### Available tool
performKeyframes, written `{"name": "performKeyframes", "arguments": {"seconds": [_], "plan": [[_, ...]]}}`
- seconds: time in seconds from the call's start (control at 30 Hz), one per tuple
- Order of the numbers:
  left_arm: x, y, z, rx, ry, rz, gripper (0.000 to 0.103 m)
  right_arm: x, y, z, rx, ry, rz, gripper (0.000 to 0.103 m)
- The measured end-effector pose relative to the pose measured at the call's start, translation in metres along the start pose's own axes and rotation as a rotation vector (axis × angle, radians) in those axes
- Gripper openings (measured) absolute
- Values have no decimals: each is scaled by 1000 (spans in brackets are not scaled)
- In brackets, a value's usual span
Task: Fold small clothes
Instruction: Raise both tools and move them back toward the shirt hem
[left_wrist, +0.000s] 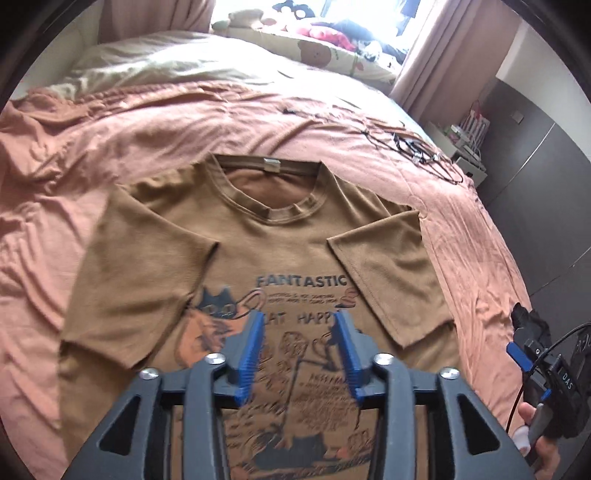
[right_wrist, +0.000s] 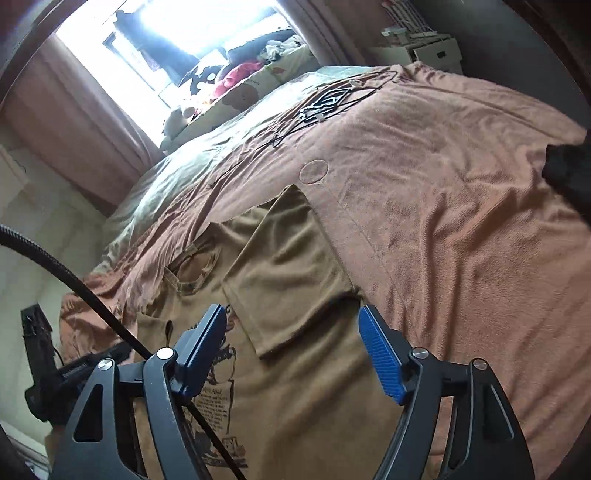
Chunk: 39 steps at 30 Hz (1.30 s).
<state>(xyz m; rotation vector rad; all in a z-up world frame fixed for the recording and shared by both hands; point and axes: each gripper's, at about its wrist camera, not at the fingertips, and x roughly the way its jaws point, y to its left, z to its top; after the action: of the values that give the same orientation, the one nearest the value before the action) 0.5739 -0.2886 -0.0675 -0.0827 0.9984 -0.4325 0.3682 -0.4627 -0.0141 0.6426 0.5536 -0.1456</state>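
A brown T-shirt (left_wrist: 280, 251) with a cat print and the word FANTASTIC lies face up on the bed, collar pointing away, both short sleeves folded in over the chest. My left gripper (left_wrist: 300, 325) hovers open above the printed chest, nothing between its blue pads. In the right wrist view the same T-shirt (right_wrist: 288, 280) shows its folded right sleeve, and my right gripper (right_wrist: 291, 343) stands open just above the shirt's right side, holding nothing. The right gripper's body (left_wrist: 535, 362) also appears at the right edge of the left wrist view, held by a hand.
A salmon-pink blanket (left_wrist: 110, 147) covers the bed. A tangle of black cables (left_wrist: 417, 147) lies at the far right of the bed. Soft toys and clothes (left_wrist: 325, 33) pile up by the window. A white shelf unit (right_wrist: 432, 51) stands beside the bed.
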Motion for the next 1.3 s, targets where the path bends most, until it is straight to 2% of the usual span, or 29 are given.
{"name": "performKeyframes", "arguments": {"seconds": [0.13,0.23,0.3,0.47,0.57,0.7,0.8,0.87,0.97,1.07,1.17,1.23,1.3], "plan": [[-46,17,-16,-14,-57,10,82,-25,21,-14,-117,13,-62,88],[-85,31,-32,-32,-120,38,97,-44,33,-29,-185,22,-83,93],[-109,39,-44,-35,-156,42,101,-62,39,-34,-213,28,-103,93],[-166,56,-75,-41,-225,59,102,-104,47,-46,-268,20,-123,93],[-196,64,-94,-27,-264,78,102,-132,54,-57,-324,-8,-85,93],[-232,73,-121,-23,-320,76,102,-166,59,-75,-406,-85,-101,93],[-254,78,-143,-27,-347,104,102,-184,53,-92,-437,-84,-62,93],[-264,82,-157,-21,-341,138,102,-191,50,-102,-460,-69,-61,93],[-271,91,-176,-27,-313,137,102,-205,38,-119,-499,-71,-74,93],[-280,99,-199,-32,-311,150,102,-226,26,-134,-506,-105,-44,93],[-286,106,-220,-21,-303,158,103,-246,18,-151,-546,-146,-67,93],[-288,111,-231,-25,-283,156,103,-252,12,-160,-556,-132,-81,93],[-290,116,-241,-36,-267,158,103,-259,2,-164,-531,-99,-45,93]]}}
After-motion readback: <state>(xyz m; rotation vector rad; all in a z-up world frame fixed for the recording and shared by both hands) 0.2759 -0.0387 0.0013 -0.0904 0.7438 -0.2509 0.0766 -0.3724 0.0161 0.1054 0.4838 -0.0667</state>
